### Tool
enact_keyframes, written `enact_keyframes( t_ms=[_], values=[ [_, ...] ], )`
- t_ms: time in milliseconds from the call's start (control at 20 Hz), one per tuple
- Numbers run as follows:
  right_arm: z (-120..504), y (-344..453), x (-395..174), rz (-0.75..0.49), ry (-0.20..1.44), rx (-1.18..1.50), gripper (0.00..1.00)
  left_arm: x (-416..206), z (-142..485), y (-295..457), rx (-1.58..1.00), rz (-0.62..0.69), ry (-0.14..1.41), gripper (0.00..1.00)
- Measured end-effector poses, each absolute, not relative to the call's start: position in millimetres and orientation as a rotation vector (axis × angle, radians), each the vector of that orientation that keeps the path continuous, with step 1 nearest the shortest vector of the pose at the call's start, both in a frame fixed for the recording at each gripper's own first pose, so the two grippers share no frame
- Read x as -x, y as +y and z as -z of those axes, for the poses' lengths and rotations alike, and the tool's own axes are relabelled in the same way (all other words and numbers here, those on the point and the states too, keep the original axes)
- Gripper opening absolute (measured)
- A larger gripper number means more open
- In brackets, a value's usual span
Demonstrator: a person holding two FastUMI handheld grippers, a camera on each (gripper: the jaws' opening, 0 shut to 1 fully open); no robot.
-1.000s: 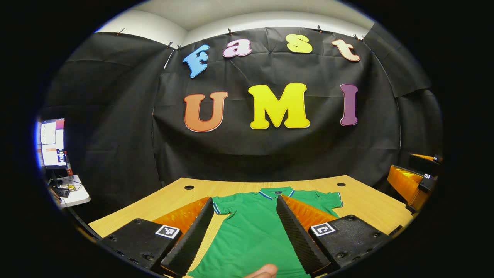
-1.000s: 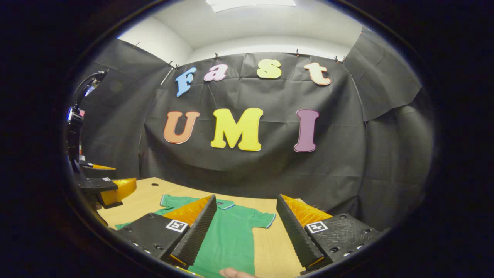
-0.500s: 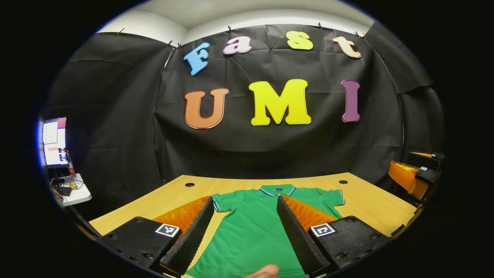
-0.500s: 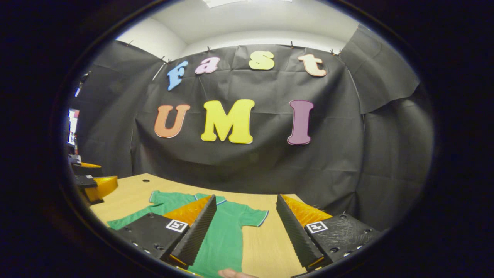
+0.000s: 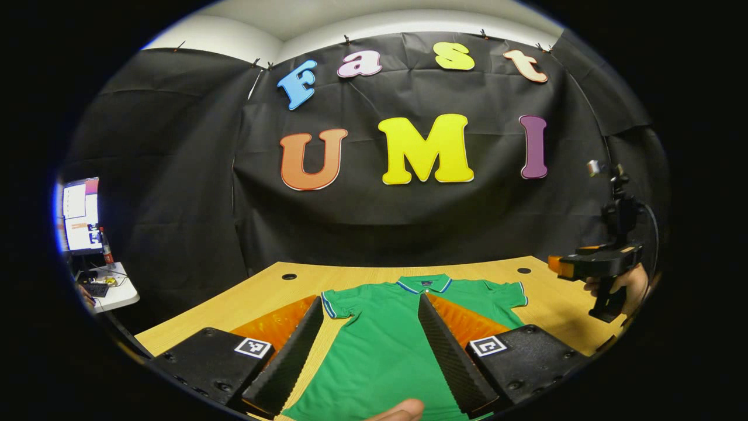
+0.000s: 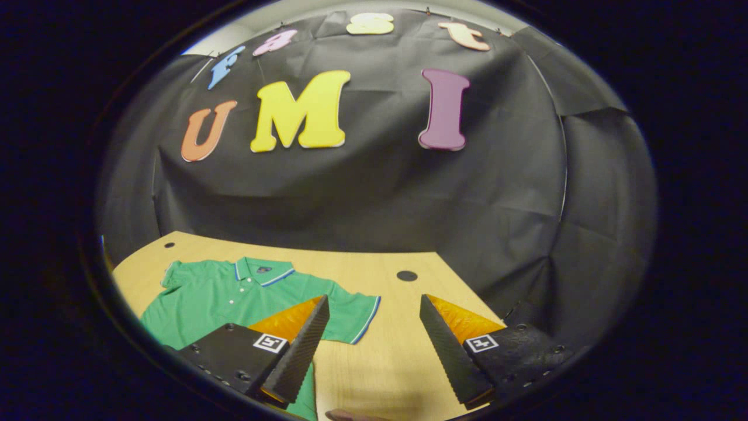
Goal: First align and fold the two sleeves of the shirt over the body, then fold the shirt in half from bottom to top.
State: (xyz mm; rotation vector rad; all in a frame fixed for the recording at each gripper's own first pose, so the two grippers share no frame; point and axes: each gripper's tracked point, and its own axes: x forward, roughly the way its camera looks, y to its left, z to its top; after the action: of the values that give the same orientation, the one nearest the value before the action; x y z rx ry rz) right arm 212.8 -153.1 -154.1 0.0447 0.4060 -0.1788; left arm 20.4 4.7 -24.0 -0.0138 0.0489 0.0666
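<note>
shirt (image 5: 385, 345) flat on desk (image 5: 269, 295), collar toward far edge, sleeves unfolded. left claw (image 5: 365, 351) wide, above shirt body. right claw (image 6: 371, 345) wide, empty, near right sleeve (image 6: 350, 313). step: sleeve fold, not begun. next: pinch sleeve hems.
</note>
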Motion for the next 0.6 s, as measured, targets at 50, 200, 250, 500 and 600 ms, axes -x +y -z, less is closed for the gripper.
enact_keyframes(
  t_ms=[50,200,250,500,600],
  values=[
    [169.8,-152.3,-225.5,0.175,0.439,-0.048,0.95,-21.8,26.0,6.8,0.015,-0.073,0.052,1.0],
    [200.7,-159.3,-256.5,0.212,0.501,-0.004,0.95,-22.7,22.9,19.1,0.03,-0.114,0.041,0.99],
    [206.2,-157.7,-265.5,0.209,0.517,-0.004,0.95,-23.7,22.0,19.9,0.029,-0.116,0.035,1.0],
    [256.7,-151.5,-298.2,0.188,0.671,-0.04,0.9,-29.2,27.9,32.6,0.053,-0.145,0.051,1.0],
    [274.2,-154.1,-305.5,0.197,0.709,-0.088,0.83,-30.8,31.1,33.7,0.056,-0.146,0.064,1.0]
  ],
)
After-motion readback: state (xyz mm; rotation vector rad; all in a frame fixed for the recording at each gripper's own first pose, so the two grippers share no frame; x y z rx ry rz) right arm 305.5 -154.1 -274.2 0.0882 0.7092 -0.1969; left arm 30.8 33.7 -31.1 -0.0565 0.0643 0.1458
